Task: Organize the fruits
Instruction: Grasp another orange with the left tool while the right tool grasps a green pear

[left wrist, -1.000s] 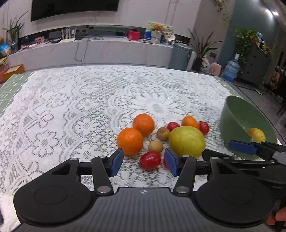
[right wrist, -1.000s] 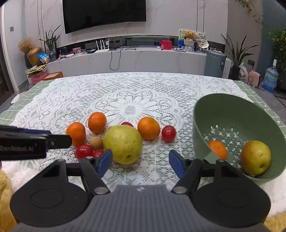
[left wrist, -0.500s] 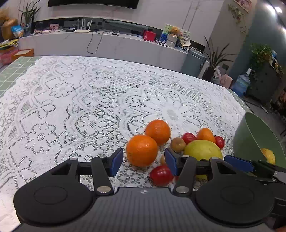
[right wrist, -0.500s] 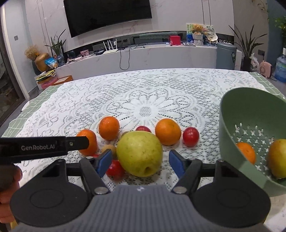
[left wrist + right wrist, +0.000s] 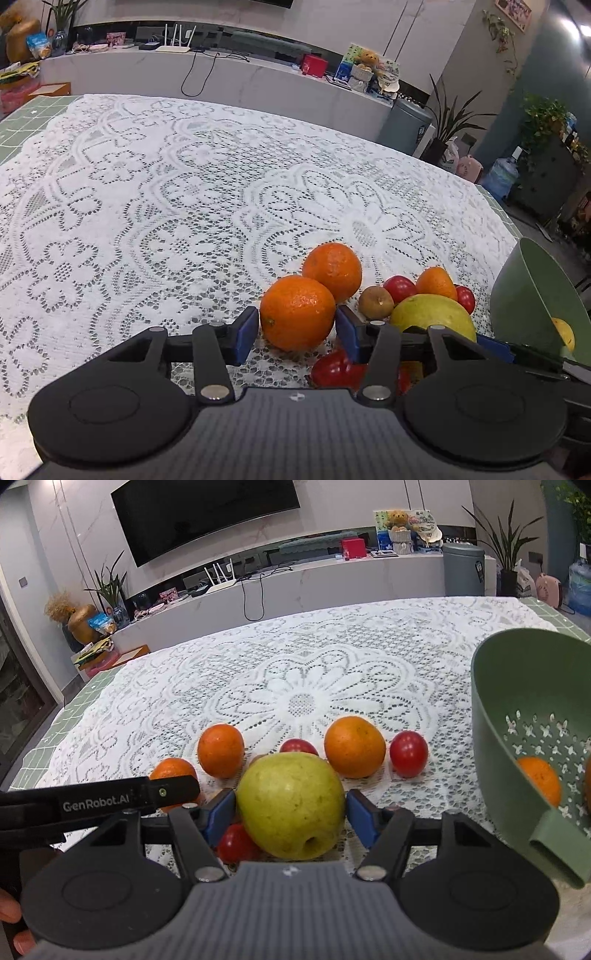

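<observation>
Left hand-held gripper [image 5: 297, 328] closing around orange [image 5: 297, 312]; right hand-held gripper [image 5: 291, 814] closing around apple [image 5: 291, 805].

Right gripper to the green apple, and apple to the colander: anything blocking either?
Nothing visible. The green apple already sits between the closing right gripper fingers. A cherry tomato crowds the left finger's underside. The lace between apple and green colander lies bare.

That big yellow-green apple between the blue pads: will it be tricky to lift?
The big yellow-green apple looks round and smooth, so it may roll or slip. It nearly fills the closing right gripper, so probably heavyish. It looks firm, unlikely to squash.
</observation>
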`<state>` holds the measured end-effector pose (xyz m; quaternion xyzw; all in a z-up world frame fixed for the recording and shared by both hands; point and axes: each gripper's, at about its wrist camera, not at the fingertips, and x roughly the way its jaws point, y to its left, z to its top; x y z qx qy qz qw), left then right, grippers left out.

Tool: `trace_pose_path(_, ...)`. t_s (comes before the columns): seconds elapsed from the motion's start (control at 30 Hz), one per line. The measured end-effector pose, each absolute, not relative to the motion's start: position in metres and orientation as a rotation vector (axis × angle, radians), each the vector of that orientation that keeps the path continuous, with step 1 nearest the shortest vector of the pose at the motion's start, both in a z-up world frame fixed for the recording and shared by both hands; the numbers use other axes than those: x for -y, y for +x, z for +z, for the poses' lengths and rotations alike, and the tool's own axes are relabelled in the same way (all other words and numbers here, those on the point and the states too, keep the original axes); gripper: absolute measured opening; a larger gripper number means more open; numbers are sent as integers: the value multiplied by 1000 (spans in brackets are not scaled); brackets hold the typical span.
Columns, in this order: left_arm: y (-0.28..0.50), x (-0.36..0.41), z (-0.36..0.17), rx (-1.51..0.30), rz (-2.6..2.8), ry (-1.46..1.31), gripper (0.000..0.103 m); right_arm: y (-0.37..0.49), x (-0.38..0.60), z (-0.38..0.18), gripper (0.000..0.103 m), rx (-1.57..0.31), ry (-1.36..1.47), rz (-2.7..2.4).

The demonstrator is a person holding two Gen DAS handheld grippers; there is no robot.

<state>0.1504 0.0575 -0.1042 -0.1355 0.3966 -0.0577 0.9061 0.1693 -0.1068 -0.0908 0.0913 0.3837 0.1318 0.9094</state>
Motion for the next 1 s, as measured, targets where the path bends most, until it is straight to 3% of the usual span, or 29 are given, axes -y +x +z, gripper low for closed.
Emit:
trace_pose_path(0.33, 150, -52, -105, -808, -137, -253, 48, 169, 108, -91, 63, -792, 195, 276)
trace_pose_path(1.0, 116, -43, -71, -702, -135, -172, 47, 142, 117, -67, 63, -699, 189, 269)
